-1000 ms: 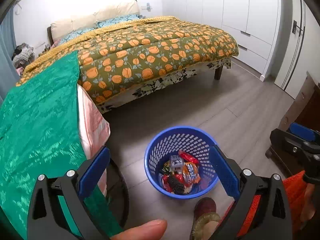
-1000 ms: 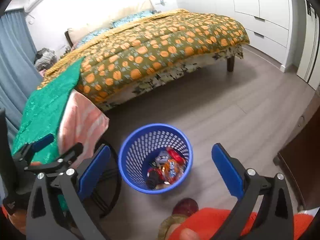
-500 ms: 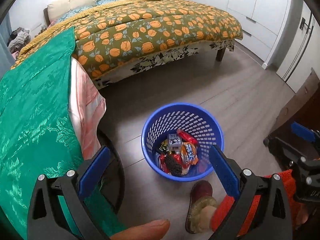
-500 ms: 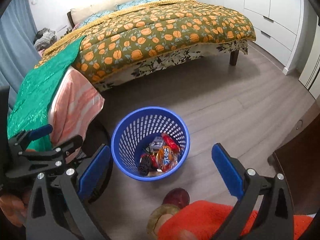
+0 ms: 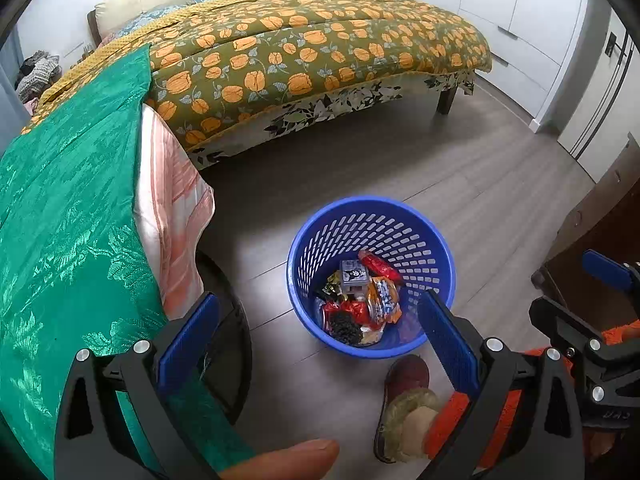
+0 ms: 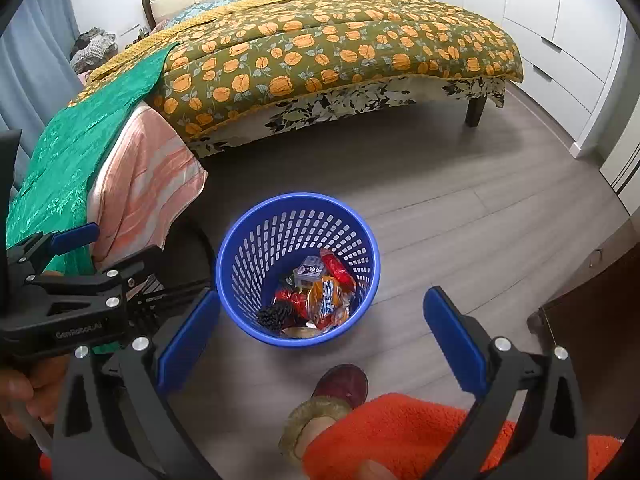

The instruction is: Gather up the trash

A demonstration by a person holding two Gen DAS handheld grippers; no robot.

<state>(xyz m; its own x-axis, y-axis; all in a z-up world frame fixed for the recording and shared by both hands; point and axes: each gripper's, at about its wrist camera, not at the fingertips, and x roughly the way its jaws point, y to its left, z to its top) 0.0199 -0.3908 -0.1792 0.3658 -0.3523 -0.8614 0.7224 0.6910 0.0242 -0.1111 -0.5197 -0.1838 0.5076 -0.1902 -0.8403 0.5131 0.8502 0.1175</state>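
1. Left tongs [image 5: 316, 344] and right tongs [image 6: 320, 332] are both hanging spread wide, gripping nothing, above the floor.
2. Blue perforated wastebasket [image 5: 440, 248] is standing on the wood floor [image 6: 460, 220] near the bed [image 6: 340, 40], holding snack wrappers [image 5: 360, 300].
3. Judgement: no loose trash is showing; scan the floor before descending, keeping clear of the slipper [image 6: 340, 384].

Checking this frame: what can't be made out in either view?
- Bottom of the basket: covered by wrappers in both views.
- Print on the wrappers: too small to read.
- Floor left of the basket: hidden by the green cloth, left view.
- Person: only a slipper shows; the rest is cut off.
- Both tongs open, empty.
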